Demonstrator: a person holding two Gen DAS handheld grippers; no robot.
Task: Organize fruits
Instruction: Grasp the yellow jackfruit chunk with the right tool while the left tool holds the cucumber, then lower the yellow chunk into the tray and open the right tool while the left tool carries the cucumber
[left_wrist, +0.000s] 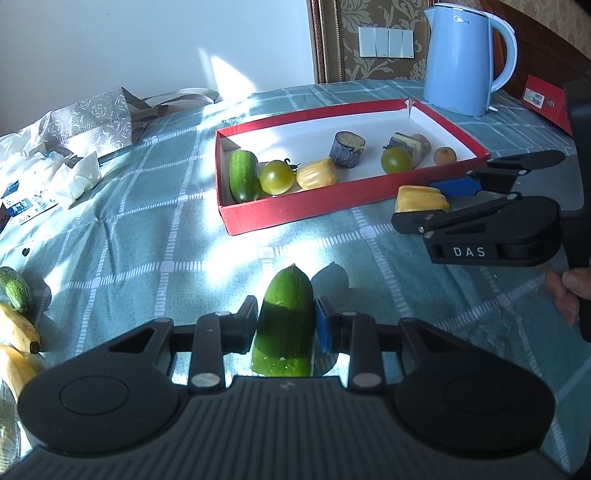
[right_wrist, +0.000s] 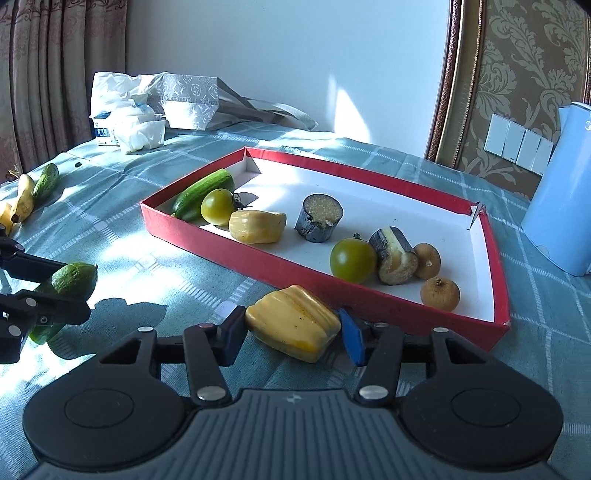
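Note:
My left gripper (left_wrist: 285, 325) is shut on a cut green cucumber piece (left_wrist: 286, 317), held above the checked cloth in front of the red box (left_wrist: 295, 210). My right gripper (right_wrist: 291, 332) is shut on a yellow jackfruit piece (right_wrist: 293, 326) just outside the box's near wall (right_wrist: 332, 280). The box holds a cucumber (right_wrist: 203, 190), two green tomatoes (right_wrist: 218, 206), a jackfruit piece (right_wrist: 256, 226), two dark cut pieces (right_wrist: 319, 218) and two brown longans (right_wrist: 439, 293). In the left wrist view the right gripper (left_wrist: 436, 197) holds its jackfruit (left_wrist: 421, 198) at right.
A blue kettle (left_wrist: 461, 55) stands behind the box. Bananas (right_wrist: 20, 201) and a small cucumber (right_wrist: 46, 181) lie at the cloth's left edge. A patterned bag (right_wrist: 192, 99) and white wrappers (right_wrist: 136, 125) sit at the back left. A red packet (left_wrist: 543, 99) lies at far right.

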